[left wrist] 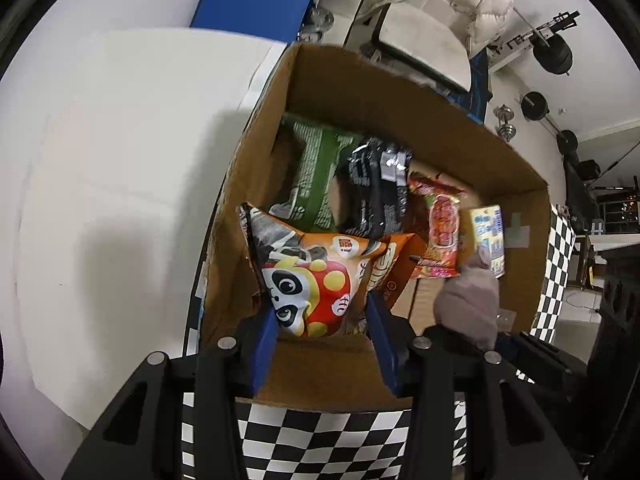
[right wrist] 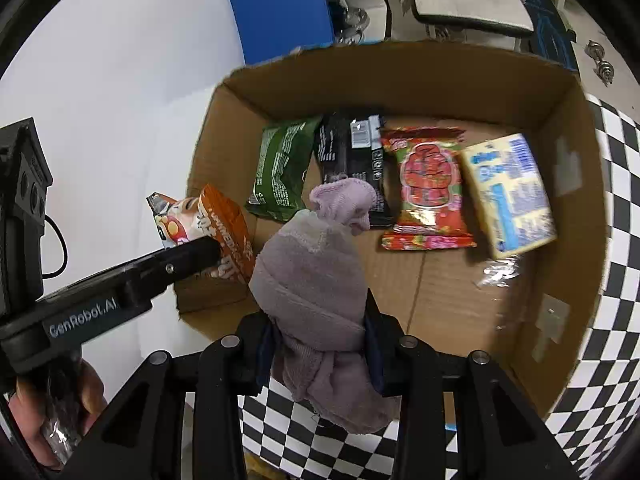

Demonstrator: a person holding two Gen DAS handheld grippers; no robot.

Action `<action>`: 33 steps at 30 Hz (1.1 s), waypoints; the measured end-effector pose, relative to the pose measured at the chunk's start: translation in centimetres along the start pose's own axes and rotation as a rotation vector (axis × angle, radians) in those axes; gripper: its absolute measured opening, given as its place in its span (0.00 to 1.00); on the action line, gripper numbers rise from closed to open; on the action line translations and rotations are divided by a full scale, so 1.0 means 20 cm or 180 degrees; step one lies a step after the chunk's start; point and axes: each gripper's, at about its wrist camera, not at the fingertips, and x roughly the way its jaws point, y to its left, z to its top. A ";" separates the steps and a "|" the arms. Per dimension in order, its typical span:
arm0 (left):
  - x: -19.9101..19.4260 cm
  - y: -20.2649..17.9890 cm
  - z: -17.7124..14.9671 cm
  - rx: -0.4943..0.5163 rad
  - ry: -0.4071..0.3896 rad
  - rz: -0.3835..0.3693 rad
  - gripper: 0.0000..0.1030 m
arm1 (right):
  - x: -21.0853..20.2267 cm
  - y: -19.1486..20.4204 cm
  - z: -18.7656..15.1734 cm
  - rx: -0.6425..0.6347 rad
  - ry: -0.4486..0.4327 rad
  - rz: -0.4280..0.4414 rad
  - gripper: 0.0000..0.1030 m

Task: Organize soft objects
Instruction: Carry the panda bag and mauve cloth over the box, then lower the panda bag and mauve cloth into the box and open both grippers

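Soft goods hang over an open brown cardboard box (right wrist: 400,76) on a black-and-white chequered counter (right wrist: 616,240), both claws pointed steeply down into it. At left, the left claw (left wrist: 320,336) is clamped, jaws part-closed, on the lower end of an orange puffed snack bag printed with a panda (left wrist: 308,280), held above the box's near-left corner. Along the far wall lie, left to right, a green foil packet (right wrist: 280,168), a black foil packet (right wrist: 352,152), a red-and-gold sweet wrapper (right wrist: 428,192) and a pale yellow-and-blue carton (right wrist: 508,192), side by side in a row. At right, the right claw (right wrist: 320,344) pinches a rolled mauve knitted sock bundle (right wrist: 312,280) around its middle, over the bare floor in front of that row. Judged from here, a clean finish means lowering each item close to the bare cardboard before letting go, the bag into the near-left corner and the bundle beside it, so neither lands on the packets already laid.
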 end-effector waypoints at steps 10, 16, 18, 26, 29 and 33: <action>0.09 0.03 0.01 0.0158 0.0212 0.0240 0.52 | 0.17 -0.03 0.02 0.0050 0.0171 -0.0122 0.94; 0.05 -0.02 -0.05 0.0349 -0.0054 0.0451 0.83 | 0.11 -0.02 -0.03 -0.0131 0.0035 -0.0608 0.99; 0.01 -0.06 -0.08 0.0428 -0.0198 0.0595 0.90 | 0.08 -0.04 -0.05 -0.0136 -0.0030 -0.0791 1.00; -0.16 -0.18 -0.21 0.0606 -0.0679 0.0788 0.97 | -0.15 -0.09 -0.18 -0.0071 -0.0288 -0.0977 1.00; -0.23 -0.24 -0.25 0.0662 -0.0807 0.0795 0.97 | -0.22 -0.10 -0.22 -0.0079 -0.0352 -0.0935 1.00; -0.32 -0.33 -0.30 0.0703 -0.0960 0.0794 0.97 | -0.31 -0.11 -0.26 -0.0069 -0.0450 -0.0866 1.00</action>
